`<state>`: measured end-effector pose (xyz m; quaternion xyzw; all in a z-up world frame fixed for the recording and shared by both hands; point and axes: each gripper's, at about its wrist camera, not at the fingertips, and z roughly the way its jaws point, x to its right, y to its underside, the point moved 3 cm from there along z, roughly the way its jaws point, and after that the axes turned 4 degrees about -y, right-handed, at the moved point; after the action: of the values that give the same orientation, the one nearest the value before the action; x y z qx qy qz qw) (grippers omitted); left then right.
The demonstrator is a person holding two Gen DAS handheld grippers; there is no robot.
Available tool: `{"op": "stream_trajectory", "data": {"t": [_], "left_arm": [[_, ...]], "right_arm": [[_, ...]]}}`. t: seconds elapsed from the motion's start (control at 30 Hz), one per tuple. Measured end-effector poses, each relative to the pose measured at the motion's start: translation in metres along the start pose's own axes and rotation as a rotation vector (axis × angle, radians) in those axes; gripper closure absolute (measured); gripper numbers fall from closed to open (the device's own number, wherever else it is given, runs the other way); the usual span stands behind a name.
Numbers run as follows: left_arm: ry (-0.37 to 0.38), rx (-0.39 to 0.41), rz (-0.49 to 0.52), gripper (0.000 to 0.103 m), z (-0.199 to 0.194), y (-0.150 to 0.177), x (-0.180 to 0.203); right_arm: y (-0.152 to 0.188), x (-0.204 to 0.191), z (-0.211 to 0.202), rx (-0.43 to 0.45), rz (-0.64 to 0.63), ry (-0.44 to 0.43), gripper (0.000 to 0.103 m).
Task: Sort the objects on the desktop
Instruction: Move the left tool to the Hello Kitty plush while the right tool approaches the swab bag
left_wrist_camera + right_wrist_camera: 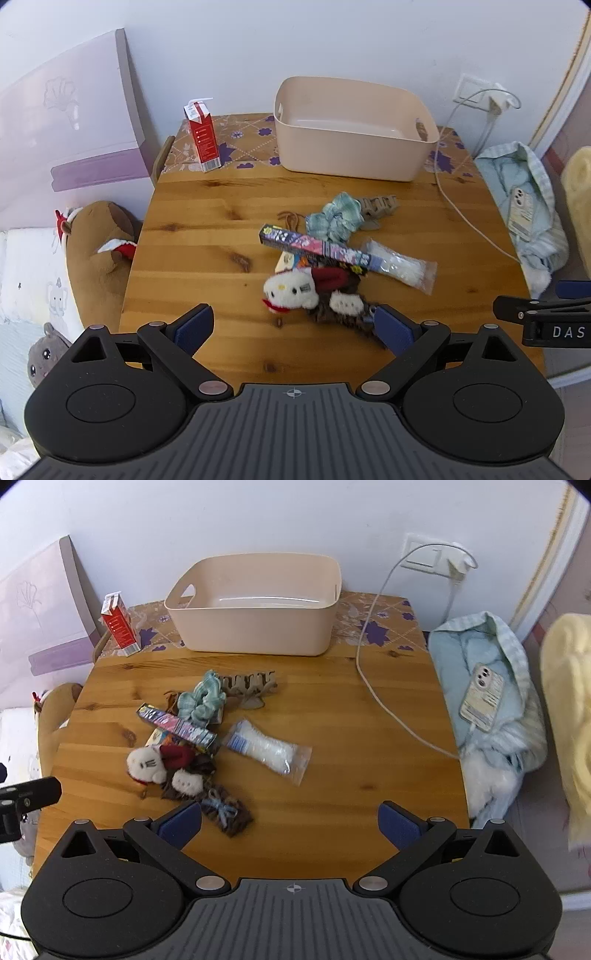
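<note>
left gripper (293, 326) wide open over table (192, 236) | plush cat (291, 291) just ahead | beige bin (354, 129) at back, empty

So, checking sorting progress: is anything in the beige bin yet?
No, the beige bin shows only its bare floor; the items lie on the table.

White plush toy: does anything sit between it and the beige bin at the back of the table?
Partly. The white plush toy lies at the near end of the pile; the patterned box and the blue-green scrunchie lie between it and the beige bin. Lifted over them, the way looks clear; the bin appears empty.
</note>
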<state>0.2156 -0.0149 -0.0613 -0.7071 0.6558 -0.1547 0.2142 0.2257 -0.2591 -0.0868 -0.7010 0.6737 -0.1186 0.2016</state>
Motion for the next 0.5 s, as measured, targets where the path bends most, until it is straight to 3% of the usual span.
{"op": "stream_trajectory", "data": {"t": [0.2, 0.33, 0.5], "left_arm": [[-0.045, -0.02, 0.054, 0.007, 0.028, -0.019, 0.011], [-0.124, -0.018, 0.111, 0.007, 0.046, -0.031, 0.014], [-0.132, -0.029, 0.167, 0.007, 0.066, -0.037, 0.016]], "right_arm": [[-0.029, 0.01, 0.033, -0.049, -0.04, -0.038, 0.0], [-0.038, 0.012, 0.053, -0.08, -0.109, -0.065, 0.0], [-0.046, 0.009, 0.079, -0.095, -0.22, -0.081, 0.0]]}}
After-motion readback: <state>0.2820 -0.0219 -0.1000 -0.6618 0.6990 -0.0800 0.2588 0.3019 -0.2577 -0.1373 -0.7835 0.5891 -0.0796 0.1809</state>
